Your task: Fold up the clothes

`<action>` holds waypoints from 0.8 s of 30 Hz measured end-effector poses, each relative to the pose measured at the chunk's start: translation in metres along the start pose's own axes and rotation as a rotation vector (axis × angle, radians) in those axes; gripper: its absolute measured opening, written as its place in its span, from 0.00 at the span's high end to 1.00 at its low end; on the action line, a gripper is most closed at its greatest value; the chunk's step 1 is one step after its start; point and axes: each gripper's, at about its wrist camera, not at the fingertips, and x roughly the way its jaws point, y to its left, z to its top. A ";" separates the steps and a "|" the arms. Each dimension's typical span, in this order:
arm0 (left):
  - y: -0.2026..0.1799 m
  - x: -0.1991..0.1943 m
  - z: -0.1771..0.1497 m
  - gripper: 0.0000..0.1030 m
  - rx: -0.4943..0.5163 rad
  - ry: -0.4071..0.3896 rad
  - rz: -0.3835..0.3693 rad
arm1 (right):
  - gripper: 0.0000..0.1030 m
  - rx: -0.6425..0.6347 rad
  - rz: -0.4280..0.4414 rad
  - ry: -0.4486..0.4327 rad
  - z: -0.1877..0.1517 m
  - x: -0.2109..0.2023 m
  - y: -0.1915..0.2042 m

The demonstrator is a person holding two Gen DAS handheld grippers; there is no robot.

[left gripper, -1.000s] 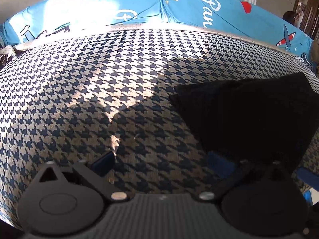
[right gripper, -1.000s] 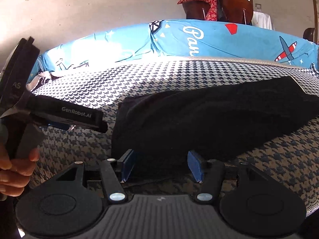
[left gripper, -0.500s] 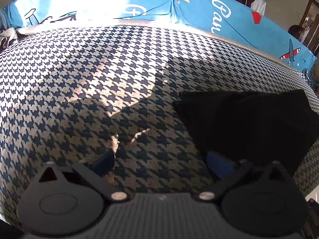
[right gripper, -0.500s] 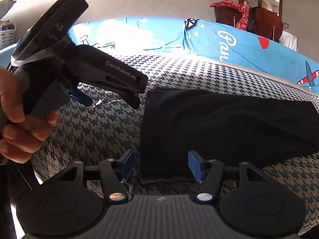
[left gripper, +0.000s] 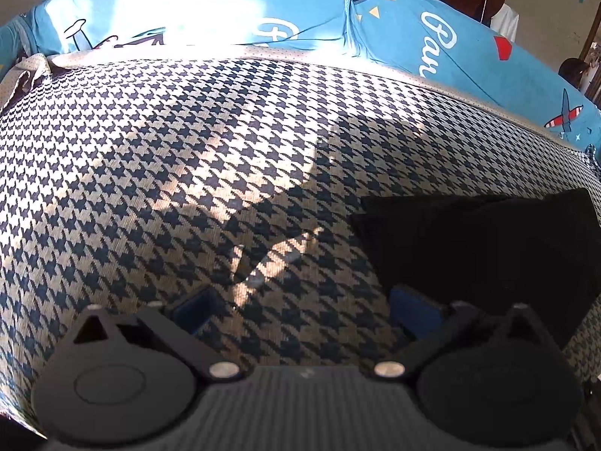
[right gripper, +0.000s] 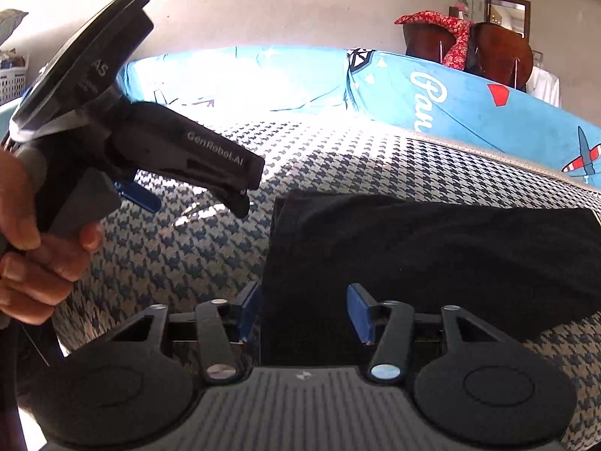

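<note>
Just beside black garment's point(right gripper: 432, 255) edge, right tool point(right gripper: 304, 310) agape.

the left gripper point(left gripper: 300, 308) sits at the bottom of the left wrist view with its two blue-padded fingers point(left gripper: 191, 306) spread wide, one at lower left of centre and one at lower right, nothing between them. in the right wrist view the same left gripper point(right gripper: 240, 197) shows from the side at the upper left of the frame, its black body slanting down toward the centre, a blue finger pad jutting beneath it. the person's left hand point(right gripper: 33, 259) wraps the handle at the left edge, fingers curled round the grip. the right gripper point(right gripper: 304, 312) fills the bottom centre of that view, its blue pads point(right gripper: 358, 314) held parted, jaws level and pointing forward.
</note>
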 end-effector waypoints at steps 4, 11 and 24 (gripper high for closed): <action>0.003 0.001 -0.001 0.00 -0.026 -0.004 0.033 | 0.55 0.016 0.024 -0.003 0.002 0.006 0.002; 0.017 -0.004 0.001 0.00 -0.085 -0.039 0.058 | 0.55 -0.071 0.035 0.009 0.004 0.024 0.020; 0.017 0.006 0.007 0.00 -0.128 0.041 -0.124 | 0.49 -0.180 -0.100 0.034 -0.003 0.049 0.033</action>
